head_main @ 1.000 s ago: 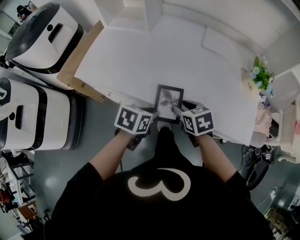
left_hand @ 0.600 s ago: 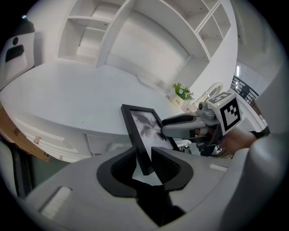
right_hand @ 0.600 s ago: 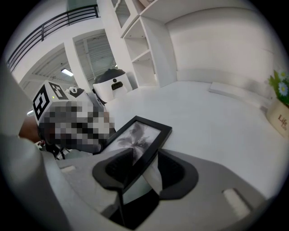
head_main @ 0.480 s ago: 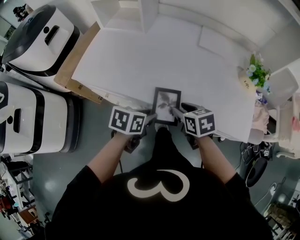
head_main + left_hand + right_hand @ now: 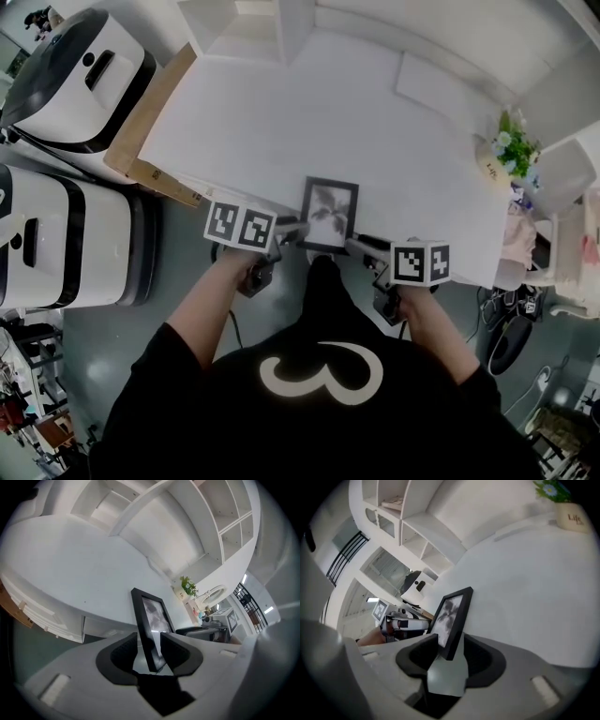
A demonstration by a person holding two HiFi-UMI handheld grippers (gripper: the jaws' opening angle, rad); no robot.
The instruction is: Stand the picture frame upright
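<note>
A black picture frame (image 5: 328, 211) with a grey leaf print stands almost upright at the front edge of the white table (image 5: 300, 112). My left gripper (image 5: 289, 229) is at its lower left side. In the left gripper view the frame (image 5: 152, 620) stands edge-on between the jaws, which are opening and leave thin gaps beside it. My right gripper (image 5: 361, 246) reaches in at the lower right corner. In the right gripper view the frame (image 5: 450, 618) and its grey back stand (image 5: 447, 672) fill the space between the pads.
A potted plant (image 5: 506, 155) stands at the table's right end. Two white and black machines (image 5: 80, 66) (image 5: 56, 234) stand on the floor at the left, beside a wooden board (image 5: 155, 112). White shelving (image 5: 248, 23) lines the far side.
The left gripper has slid left off the frame's side and its jaws have widened. The right gripper's cube has swung right and toward the person. The frame has hardly moved.
</note>
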